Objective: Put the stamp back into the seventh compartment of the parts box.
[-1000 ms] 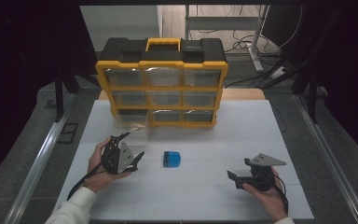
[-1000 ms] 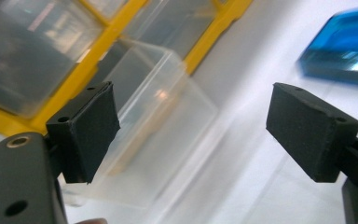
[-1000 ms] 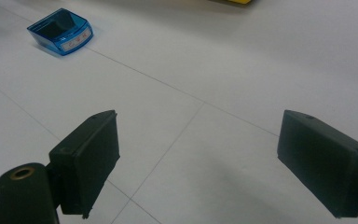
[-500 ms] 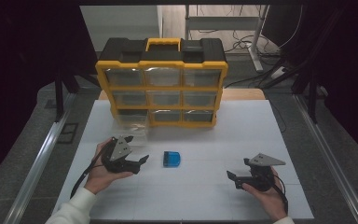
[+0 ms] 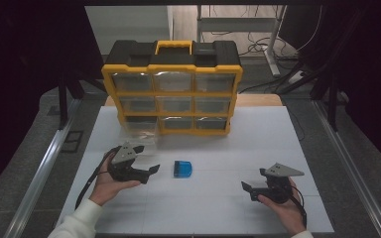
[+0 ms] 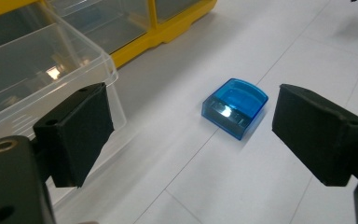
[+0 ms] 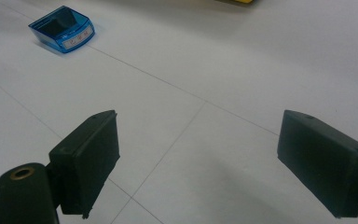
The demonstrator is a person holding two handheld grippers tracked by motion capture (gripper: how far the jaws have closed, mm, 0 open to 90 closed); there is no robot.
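both my grippers released: left gripper (image 5: 146, 166) fingers spread, blue box (image 5: 183, 169) at 3 o'clock; right gripper (image 5: 252, 189) idle on surface (image 5: 218, 208).

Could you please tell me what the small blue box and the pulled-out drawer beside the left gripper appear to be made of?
The small blue translucent box looks like glossy tinted plastic: light glints off it and a dark insert shows through. The clear pulled-out drawer seems thin transparent plastic, since you can see through its walls and they carry reflections.
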